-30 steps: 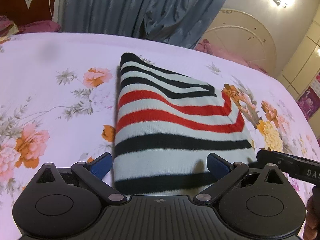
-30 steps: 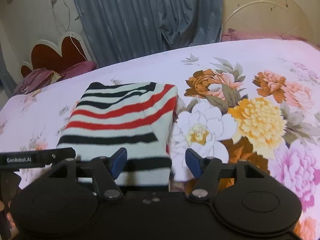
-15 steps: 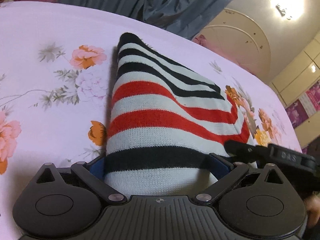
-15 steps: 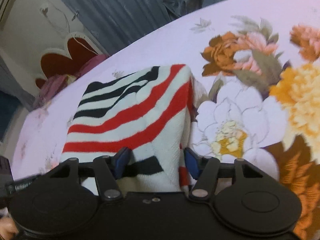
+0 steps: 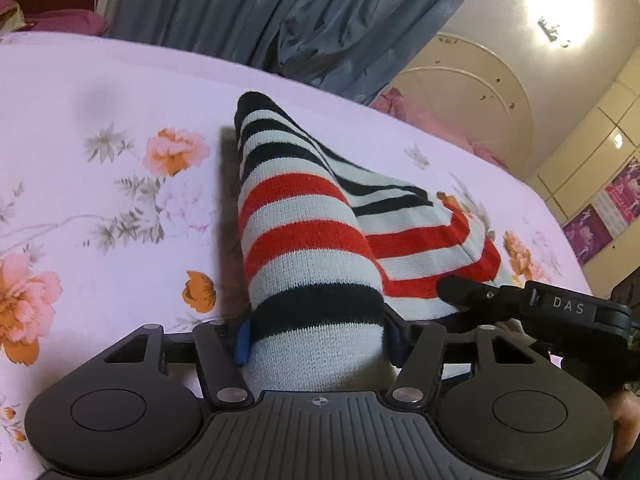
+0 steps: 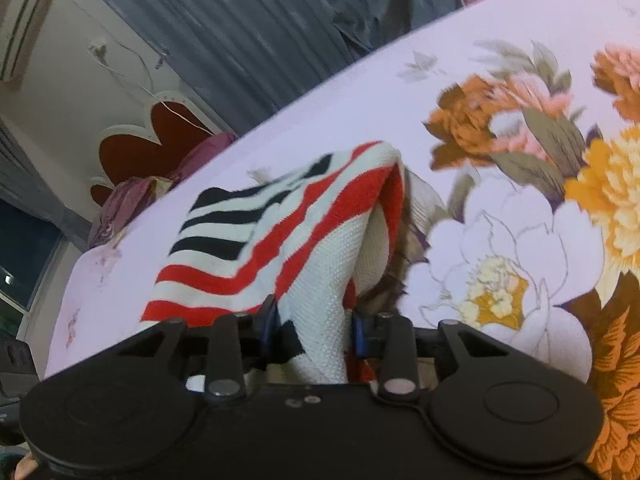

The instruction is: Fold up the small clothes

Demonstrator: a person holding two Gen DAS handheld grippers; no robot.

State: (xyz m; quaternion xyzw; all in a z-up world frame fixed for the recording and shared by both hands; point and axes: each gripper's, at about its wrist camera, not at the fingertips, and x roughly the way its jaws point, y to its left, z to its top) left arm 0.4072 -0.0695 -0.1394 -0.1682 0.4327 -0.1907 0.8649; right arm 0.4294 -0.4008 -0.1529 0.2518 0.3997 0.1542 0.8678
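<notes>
A bed (image 5: 100,240) covered in a pale lilac sheet printed with orange, pink and white flowers fills both views, with grey-blue curtains (image 5: 248,12) hanging behind it and a heart-shaped red headboard (image 6: 156,140) at one end. On the sheet lies the sweater (image 5: 304,240), a small knit striped in white, black and red, its far part flat on the bed and its near edge raised off it. The left gripper (image 5: 316,336) has just been closing, and its blue pads now press on the sweater's near left corner, which bunches up into a thick roll between the jaws. The right gripper (image 6: 314,330) has also just been closing and pinches the near right corner, where the knit folds over and shows its white inner face. In the left view the right gripper's black body, lettered "DAS", sits just beside the left one, touching the sweater's raised edge. A bit of a hand (image 5: 624,428) shows at that view's lower right corner.
</notes>
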